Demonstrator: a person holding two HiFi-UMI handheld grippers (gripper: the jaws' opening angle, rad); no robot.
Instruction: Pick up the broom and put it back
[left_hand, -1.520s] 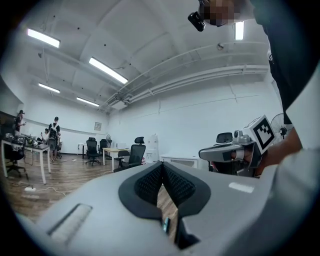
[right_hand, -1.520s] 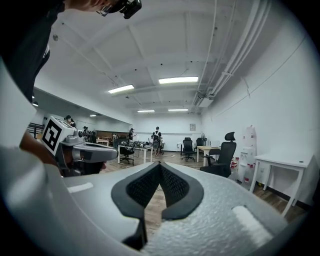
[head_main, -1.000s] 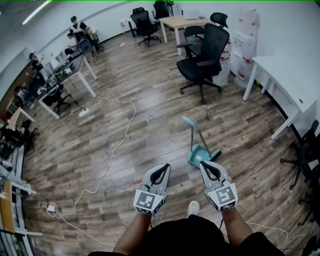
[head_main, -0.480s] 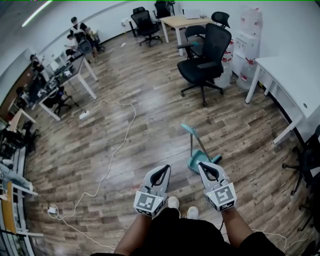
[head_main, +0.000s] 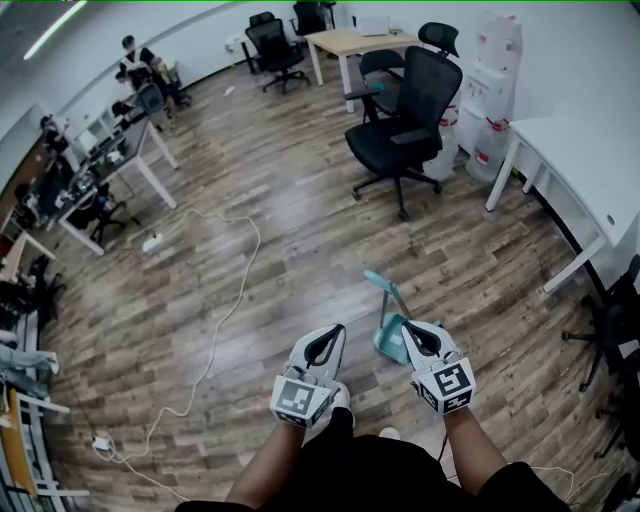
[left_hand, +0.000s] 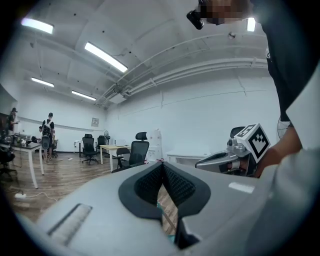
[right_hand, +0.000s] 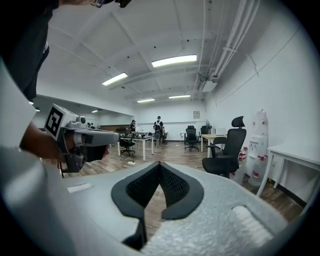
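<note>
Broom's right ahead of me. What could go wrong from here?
Both the left gripper and right gripper are shut; reaching like that would likely knock over the thin, leaning broom and its dustpan rather than grasp it. The white cable across the floor on the left is a trip hazard if you step that way.

no word or number can be read. the left gripper (head_main: 322, 345) and right gripper (head_main: 418, 338) bear black-and-white square markers (head_main: 297, 398), patterns only, no letters. a small distant plaque (right_hand: 196, 114) may be a sign, but it is too small to read.
</note>
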